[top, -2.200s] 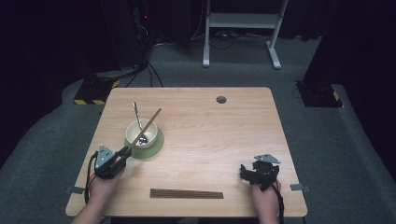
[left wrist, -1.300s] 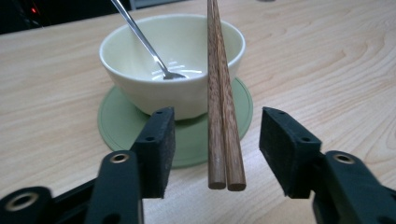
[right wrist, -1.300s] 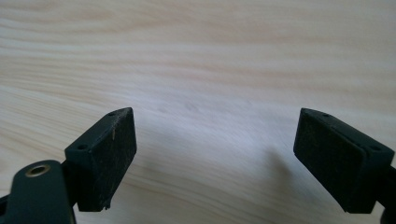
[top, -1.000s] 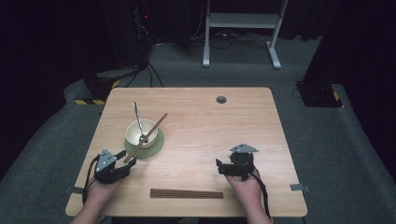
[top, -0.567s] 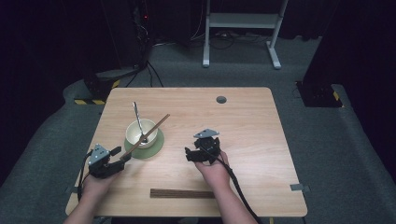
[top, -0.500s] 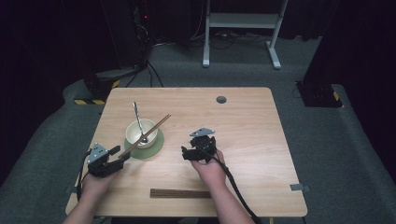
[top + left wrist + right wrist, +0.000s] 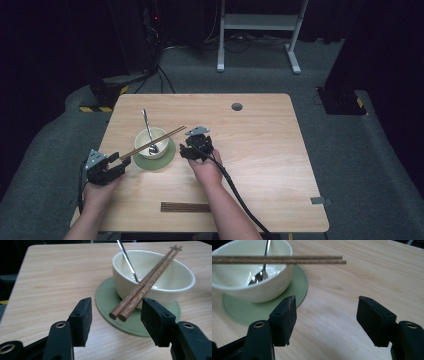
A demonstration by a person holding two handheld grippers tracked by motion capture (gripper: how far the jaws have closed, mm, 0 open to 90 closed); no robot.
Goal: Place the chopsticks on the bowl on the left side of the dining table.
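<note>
High view: a cream bowl (image 7: 151, 143) stands on a round green coaster (image 7: 166, 156) at the left half of a wooden table (image 7: 270, 150), with a metal spoon (image 7: 148, 131) leaning inside it and a pair of wooden chopsticks (image 7: 155, 142) laid across its rim. The left gripper (image 7: 119, 163) sits just beside the coaster's near-left edge, by the near ends of the chopsticks; the right gripper (image 7: 189, 151) sits just beside the coaster's right edge, under the chopsticks' far tips. A dark wooden strip (image 7: 185, 207) lies near the table's front edge, well apart from both. In the left gripper view the jaws stand spread; the chopstick (image 7: 147, 281) butt ends hang between them, close to the right pad, and contact cannot be confirmed. In the right gripper view the jaws have just been closing yet remain spread over bare table, nothing between them; the chopsticks (image 7: 279, 259) cross above the bowl (image 7: 249, 277), apart from the pads.
</note>
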